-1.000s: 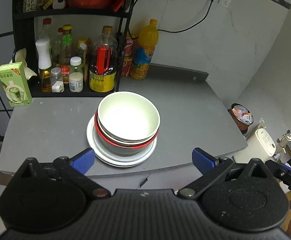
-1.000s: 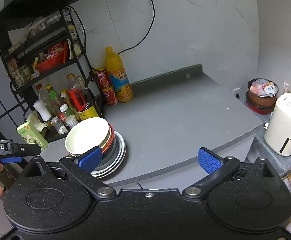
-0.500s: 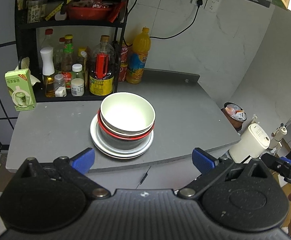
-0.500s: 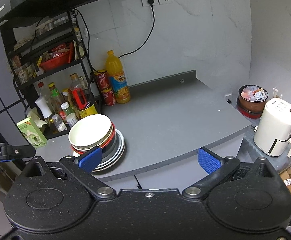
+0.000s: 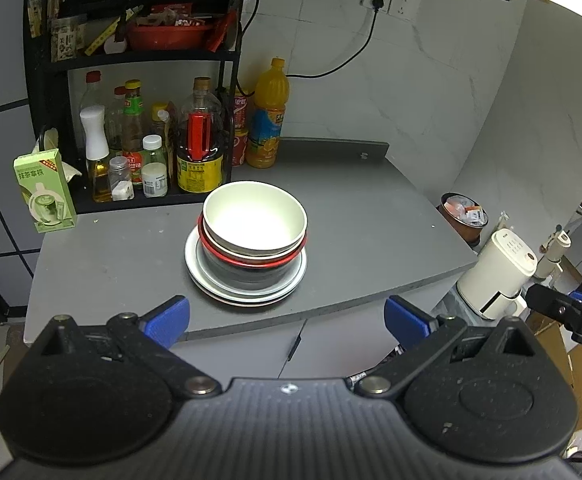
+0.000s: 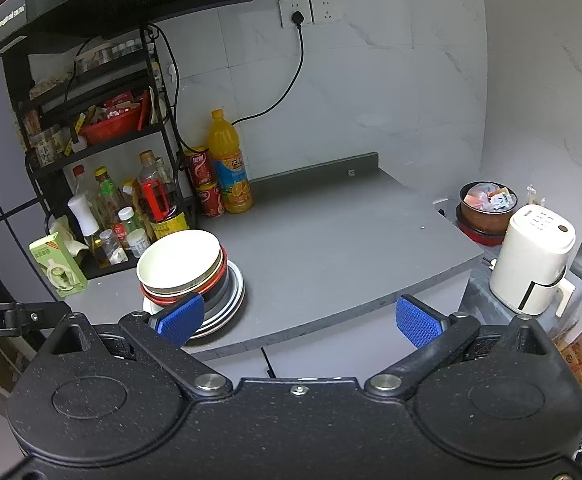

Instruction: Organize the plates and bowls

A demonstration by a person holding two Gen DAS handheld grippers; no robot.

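1. A stack of round dishes is sitting on the grey matte surface [image 5: 355, 216], toward its left half and near the front edge, just in front of the black metal shelf rack [image 5: 131, 60].
2. At the bottom, flat white round plates [image 5: 291, 280] are lying level on the surface, rims facing up.
3. On the plates a dark grey bowl [image 5: 247, 276] is standing upright, with a red-rimmed bowl [image 5: 251, 261] nested in it.
4. The cream white round bowl [image 5: 254, 216] is resting on top, its mouth opening upward; in the right wrist view this top bowl [image 6: 179, 258] is appearing slightly tilted toward the left.
5. The stack's axis is running vertically; the dishes being round, no sideways long axis is showing.
6. The left tongs [image 5: 285, 320] are hanging spread wide apart and gripping nothing, in front of the surface's edge and apart from the stack, pointing toward it.
7. The right tongs [image 6: 299, 320] are likewise standing released and empty; their left blue pad [image 6: 181, 318] is overlapping the stack's plates in the picture, and contact cannot be told.
8. A tall orange juice bottle [image 5: 269, 116] is standing upright beside the rack, behind the stack.
9. A green paper carton [image 5: 45, 192] is standing at the surface's left end.
10. A white electric kettle [image 6: 531, 256] is sitting lower down, off the surface's right side.
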